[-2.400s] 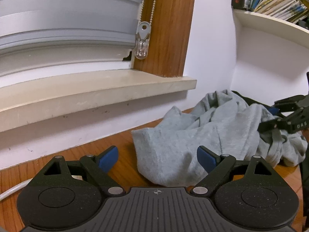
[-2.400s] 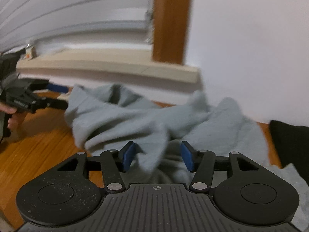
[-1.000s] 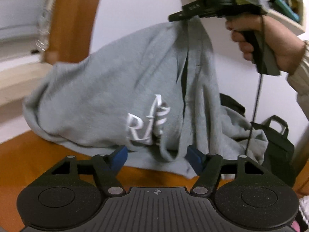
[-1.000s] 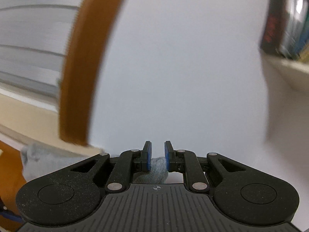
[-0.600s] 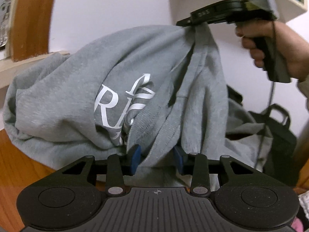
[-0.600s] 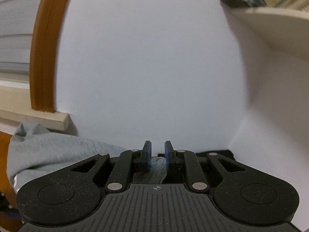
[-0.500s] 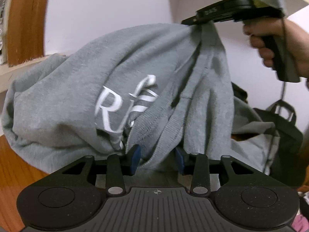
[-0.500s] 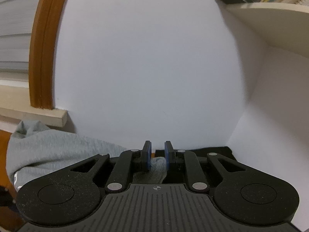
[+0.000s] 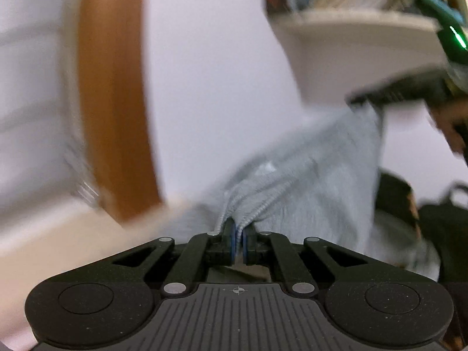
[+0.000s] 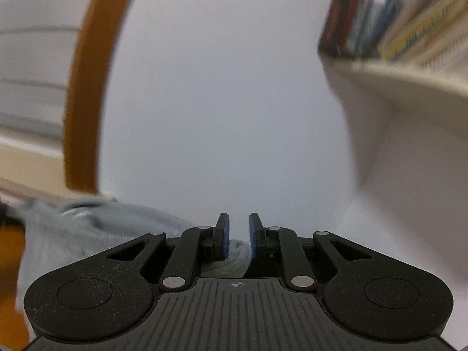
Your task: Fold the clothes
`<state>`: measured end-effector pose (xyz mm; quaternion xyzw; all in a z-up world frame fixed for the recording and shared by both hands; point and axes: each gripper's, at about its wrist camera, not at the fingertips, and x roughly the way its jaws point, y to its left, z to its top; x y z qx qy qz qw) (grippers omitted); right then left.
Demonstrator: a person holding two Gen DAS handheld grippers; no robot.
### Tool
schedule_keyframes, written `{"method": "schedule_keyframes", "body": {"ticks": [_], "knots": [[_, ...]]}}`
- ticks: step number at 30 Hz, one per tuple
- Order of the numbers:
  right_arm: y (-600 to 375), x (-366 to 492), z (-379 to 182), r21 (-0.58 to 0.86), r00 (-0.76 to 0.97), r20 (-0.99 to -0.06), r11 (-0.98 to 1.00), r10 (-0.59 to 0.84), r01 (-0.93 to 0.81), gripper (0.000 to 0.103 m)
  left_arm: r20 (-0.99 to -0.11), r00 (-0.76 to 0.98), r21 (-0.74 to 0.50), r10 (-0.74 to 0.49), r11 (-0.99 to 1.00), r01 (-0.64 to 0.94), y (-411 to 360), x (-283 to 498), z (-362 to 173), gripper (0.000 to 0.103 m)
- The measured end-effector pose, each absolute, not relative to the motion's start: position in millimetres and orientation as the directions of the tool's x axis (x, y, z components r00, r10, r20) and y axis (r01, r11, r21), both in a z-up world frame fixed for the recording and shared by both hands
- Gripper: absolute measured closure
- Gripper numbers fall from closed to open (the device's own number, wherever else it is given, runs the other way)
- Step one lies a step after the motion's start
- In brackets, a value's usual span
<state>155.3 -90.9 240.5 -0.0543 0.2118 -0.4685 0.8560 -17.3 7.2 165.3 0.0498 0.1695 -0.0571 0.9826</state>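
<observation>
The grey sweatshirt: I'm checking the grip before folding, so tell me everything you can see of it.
The grey knit sweatshirt looks soft, with a ribbed edge and a faint white mark. It hangs stretched in the air between two claws: the left claw pinches its bunched ribbed edge, and the right claw clamps another fold. Motion blur hides finer detail.

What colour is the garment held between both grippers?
Light grey; the garment shows best in the left wrist view, stretched up toward the right gripper.

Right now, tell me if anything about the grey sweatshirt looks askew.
The grey knit sweatshirt hangs bunched and twisted between the left gripper, shut on a ribbed edge, and the right gripper, shut on a wad of cloth. It is not spread flat for folding.
</observation>
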Motion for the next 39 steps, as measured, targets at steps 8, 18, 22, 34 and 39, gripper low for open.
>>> {"method": "schedule_keyframes", "body": {"ticks": [8, 18, 22, 34, 39], "knots": [[-58, 157, 287, -0.265, 0.552, -0.272, 0.613, -0.788, 0.745, 0.101, -0.312, 0.95, 0.17, 0.013, 0.984, 0.042, 35, -44, 210, 0.099], [-52, 231, 143, -0.209, 0.626, -0.518, 0.796, -0.582, 0.567, 0.098, -0.478, 0.878, 0.131, -0.01, 0.988, 0.083, 60, -25, 115, 0.099], [-33, 253, 107, -0.181, 0.643, -0.573, 0.844, -0.508, 0.505, 0.094, -0.515, 0.857, 0.115, -0.002, 0.991, 0.072, 72, -20, 89, 0.099], [18, 268, 71, -0.226, 0.669, -0.603, 0.897, -0.435, 0.38, 0.067, -0.512, 0.857, 0.03, -0.065, 0.995, 0.093, 110, -61, 51, 0.07], [12, 271, 64, -0.335, 0.619, -0.589, 0.854, -0.519, 0.398, 0.098, -0.497, 0.865, 0.014, -0.062, 0.997, 0.079, 113, -70, 47, 0.063]]}}
